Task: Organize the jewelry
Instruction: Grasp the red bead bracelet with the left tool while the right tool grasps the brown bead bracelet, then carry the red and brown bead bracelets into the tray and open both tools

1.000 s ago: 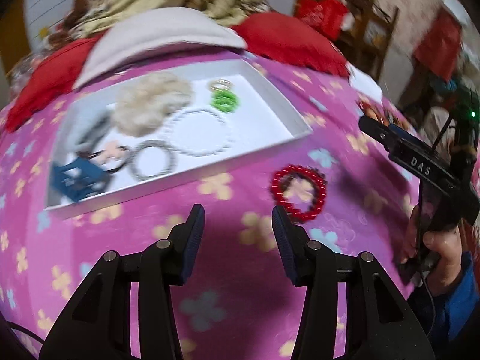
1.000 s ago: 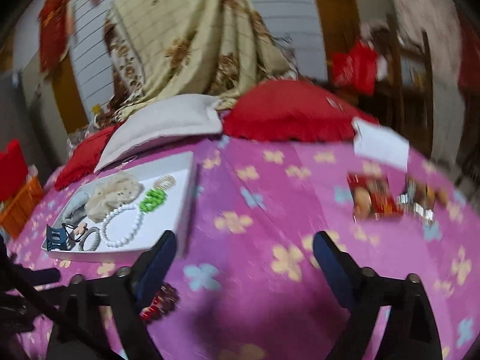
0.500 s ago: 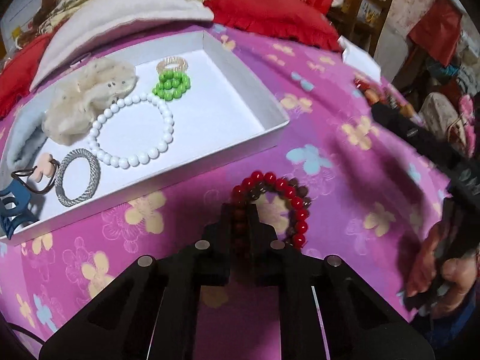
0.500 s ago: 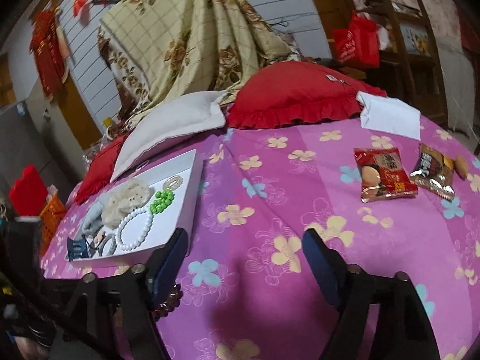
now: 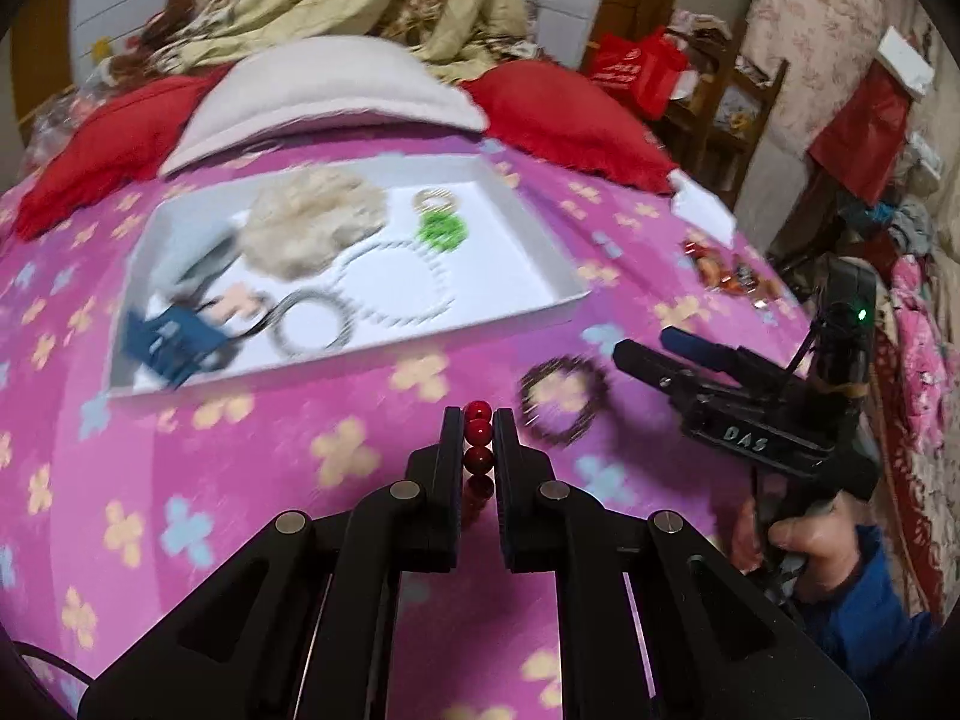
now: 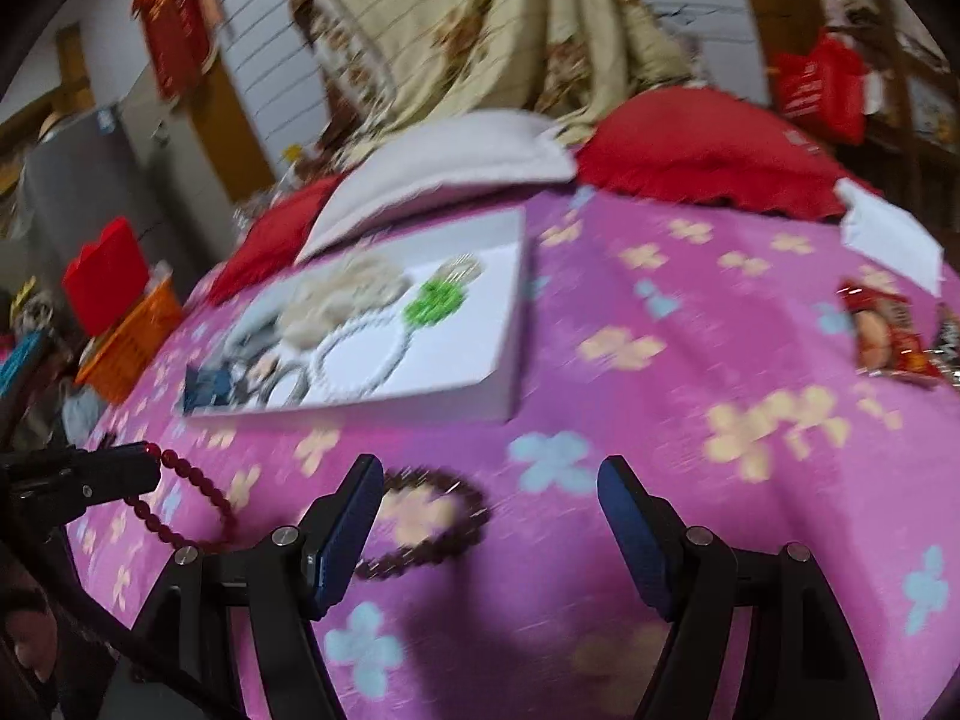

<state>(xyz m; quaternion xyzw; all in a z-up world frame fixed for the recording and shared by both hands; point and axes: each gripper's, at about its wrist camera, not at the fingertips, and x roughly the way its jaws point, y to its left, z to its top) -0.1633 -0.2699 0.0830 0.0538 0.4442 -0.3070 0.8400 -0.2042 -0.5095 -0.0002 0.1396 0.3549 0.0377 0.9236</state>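
Note:
My left gripper point(image 5: 478, 420) is shut on a red bead bracelet point(image 5: 478, 441) and holds it above the pink flowered bedspread; the bracelet hangs from it in the right wrist view point(image 6: 186, 510). A dark brown bead bracelet point(image 5: 564, 399) lies on the spread, just ahead of my open, empty right gripper point(image 6: 489, 480); the bracelet also shows in the right wrist view point(image 6: 429, 522). A white tray point(image 5: 540, 240) further back holds a white bead necklace point(image 5: 396, 285), a green bracelet point(image 5: 442, 230), a grey ring, a cream scrunchie point(image 5: 312, 222) and a blue clip point(image 5: 171, 339).
Red cushions point(image 5: 558, 114) and a pale pillow point(image 5: 324, 90) lie behind the tray. Snack packets point(image 6: 888, 336) and a white cloth point(image 6: 888, 234) lie on the right of the spread. An orange basket point(image 6: 132, 342) stands off the bed's left side.
My left gripper has lifted the red bracelet off the spread and pulled back; the brown bracelet stays lying there. My right gripper has moved closer, over the brown bracelet.

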